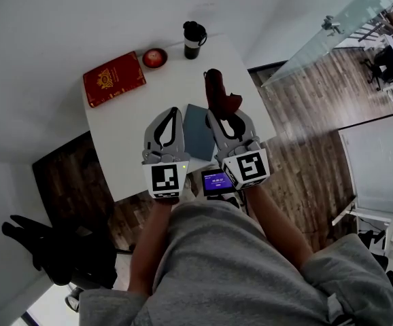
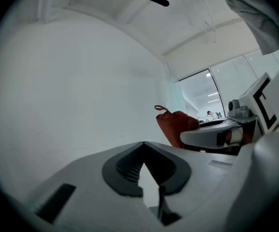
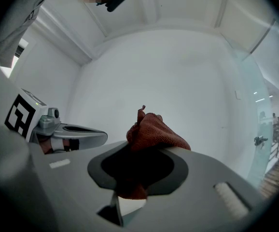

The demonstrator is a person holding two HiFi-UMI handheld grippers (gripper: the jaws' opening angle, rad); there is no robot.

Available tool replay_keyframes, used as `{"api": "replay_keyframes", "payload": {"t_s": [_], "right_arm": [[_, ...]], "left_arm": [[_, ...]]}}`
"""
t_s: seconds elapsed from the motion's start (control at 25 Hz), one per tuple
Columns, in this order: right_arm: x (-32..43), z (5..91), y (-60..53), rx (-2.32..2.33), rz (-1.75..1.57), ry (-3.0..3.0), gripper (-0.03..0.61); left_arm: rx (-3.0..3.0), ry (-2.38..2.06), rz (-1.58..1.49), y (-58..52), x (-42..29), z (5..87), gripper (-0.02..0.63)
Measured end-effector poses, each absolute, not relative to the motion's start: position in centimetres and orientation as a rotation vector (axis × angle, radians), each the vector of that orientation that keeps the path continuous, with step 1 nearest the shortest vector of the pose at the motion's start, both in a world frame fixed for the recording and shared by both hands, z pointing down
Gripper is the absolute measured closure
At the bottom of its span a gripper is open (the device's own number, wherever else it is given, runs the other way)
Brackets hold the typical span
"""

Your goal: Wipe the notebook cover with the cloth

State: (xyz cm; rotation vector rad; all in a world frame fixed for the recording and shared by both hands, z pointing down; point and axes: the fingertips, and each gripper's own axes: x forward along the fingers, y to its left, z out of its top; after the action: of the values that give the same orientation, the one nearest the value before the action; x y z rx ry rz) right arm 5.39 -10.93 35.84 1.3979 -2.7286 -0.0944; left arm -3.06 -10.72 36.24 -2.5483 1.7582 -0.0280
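A rust-brown cloth [image 1: 217,88] sticks up from my right gripper [image 1: 216,112], which is shut on it above the table's near half. In the right gripper view the cloth [image 3: 150,132] bunches out between the closed jaws. My left gripper [image 1: 173,110] is shut and holds nothing; its jaws [image 2: 142,144] meet at the tip and point up at a bare wall. A red notebook [image 1: 113,79] with a gold emblem lies at the table's far left, apart from both grippers. A slate-blue flat book [image 1: 198,132] lies on the table between the two grippers.
The white table [image 1: 128,148] also carries a small red round dish [image 1: 154,58] and a black cup [image 1: 194,39] at its far edge. A small device with a lit screen [image 1: 217,180] sits at the near edge. A black chair [image 1: 43,246] stands on the floor at left.
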Motion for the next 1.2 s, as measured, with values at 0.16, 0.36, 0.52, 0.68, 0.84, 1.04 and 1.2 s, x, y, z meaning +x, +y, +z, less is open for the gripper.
{"api": "replay_keyframes", "payload": {"t_s": [0.16,0.36,0.52,0.68,0.84,1.04,1.2], "right_arm": [[4.7,36.1,-11.0,1.373,-0.096,-2.728,0.483],[3.9,36.0,-11.1,1.349,-0.105,-2.731,0.484],[3.9,36.1,-11.3,1.346,-0.106,-2.722,0.485],[4.4,36.4,-11.5,1.347,-0.112,-2.713,0.488],[5.4,36.9,-11.8,1.373,-0.096,-2.7,0.488],[6.7,37.3,-12.1,1.393,-0.091,-2.676,0.488],[7.9,37.8,-12.4,1.412,-0.074,-2.656,0.488]], "left_arm": [[-2.548,1.782,-0.03,-10.6,-3.8,36.8,0.614],[-2.534,1.807,-0.013,-10.6,-4.5,36.8,0.614],[-2.533,1.803,-0.02,-10.8,-4.1,36.8,0.613],[-2.541,1.792,-0.029,-11.1,-3.5,37.2,0.614],[-2.558,1.764,-0.04,-11.5,-2.5,37.3,0.614],[-2.579,1.733,-0.055,-12.2,-1.1,37.7,0.614],[-2.615,1.7,-0.087,-12.5,0.2,38.7,0.613]]}}
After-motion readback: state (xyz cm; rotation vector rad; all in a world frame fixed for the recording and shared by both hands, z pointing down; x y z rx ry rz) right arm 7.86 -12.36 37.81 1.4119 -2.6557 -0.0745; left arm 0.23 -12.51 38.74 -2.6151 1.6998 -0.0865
